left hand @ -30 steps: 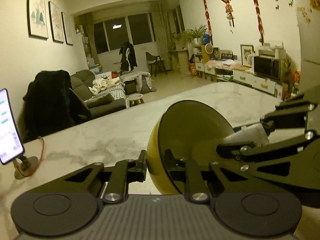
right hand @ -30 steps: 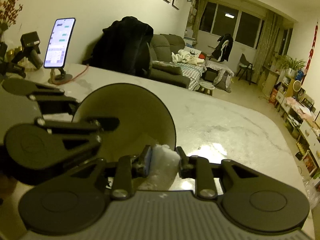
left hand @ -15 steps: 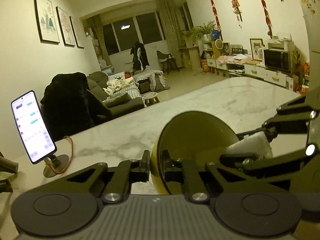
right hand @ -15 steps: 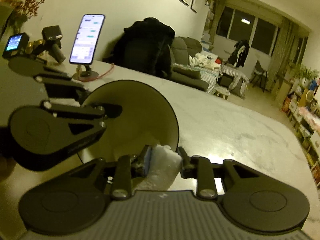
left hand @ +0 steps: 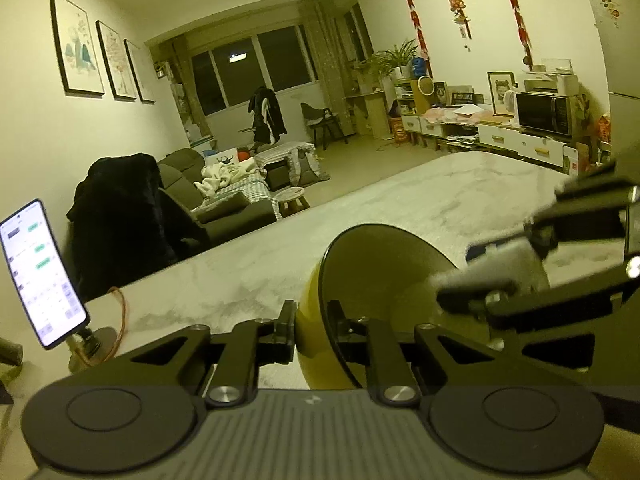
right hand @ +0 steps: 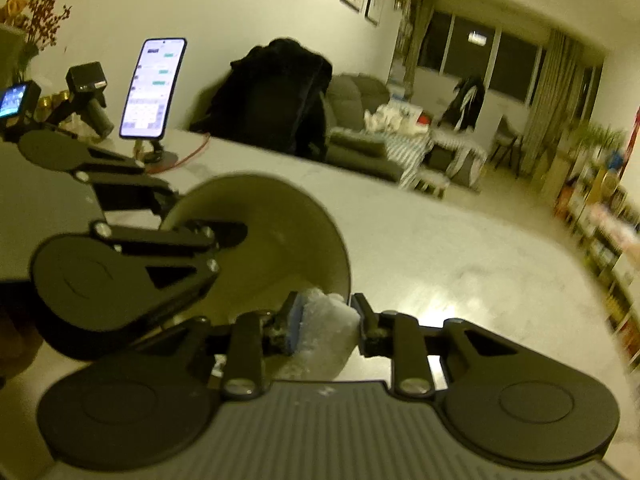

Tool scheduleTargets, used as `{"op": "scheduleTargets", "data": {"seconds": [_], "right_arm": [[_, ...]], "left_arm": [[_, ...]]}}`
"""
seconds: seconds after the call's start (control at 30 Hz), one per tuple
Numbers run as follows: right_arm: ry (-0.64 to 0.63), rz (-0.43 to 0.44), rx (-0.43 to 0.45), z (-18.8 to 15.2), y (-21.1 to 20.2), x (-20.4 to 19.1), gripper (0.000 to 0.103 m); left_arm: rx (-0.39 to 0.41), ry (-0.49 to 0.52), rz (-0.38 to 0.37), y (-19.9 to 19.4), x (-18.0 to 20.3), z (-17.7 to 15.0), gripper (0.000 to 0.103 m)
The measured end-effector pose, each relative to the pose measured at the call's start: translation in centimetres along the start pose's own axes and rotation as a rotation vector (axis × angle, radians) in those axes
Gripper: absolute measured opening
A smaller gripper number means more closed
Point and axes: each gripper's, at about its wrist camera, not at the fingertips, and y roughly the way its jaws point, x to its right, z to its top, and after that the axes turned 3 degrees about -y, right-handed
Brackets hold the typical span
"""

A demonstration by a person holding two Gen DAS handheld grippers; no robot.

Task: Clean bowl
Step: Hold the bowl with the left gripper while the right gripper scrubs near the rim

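Over the marble tabletop (left hand: 460,200), left wrist view first: the left gripper (left hand: 312,320) is clamped on the rim of the yellow bowl (left hand: 380,280), tipped on edge with its mouth facing right. From that side the right gripper (left hand: 500,276) reaches in, pinching a white sponge (left hand: 508,260) against the inner wall. Compared with a second ago, the phone (left hand: 40,268) sits further into frame.

Right wrist view now: the sponge (right hand: 324,328) sits squeezed between the jaws at the bowl's (right hand: 280,240) near rim, interior lying ahead and left. This view has swung right and blurred.
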Motion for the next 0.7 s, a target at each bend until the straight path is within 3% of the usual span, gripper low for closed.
{"op": "scheduleTargets", "data": {"seconds": [0.07,0.5,0.7], "right_arm": [[-0.020,-0.026,0.006,0.3,0.0,0.1,0.027],[0.015,0.002,-0.024,-0.6,0.5,0.6,0.028],[-0.005,-0.053,0.006,0.3,-0.2,1.5,0.027]], "left_arm": [[0.003,0.004,0.000,0.2,0.2,0.0,0.018],[-0.017,-0.023,-0.027,1.0,0.1,-0.2,0.022],[0.010,-0.007,-0.048,1.0,0.7,1.0,0.022]]}}
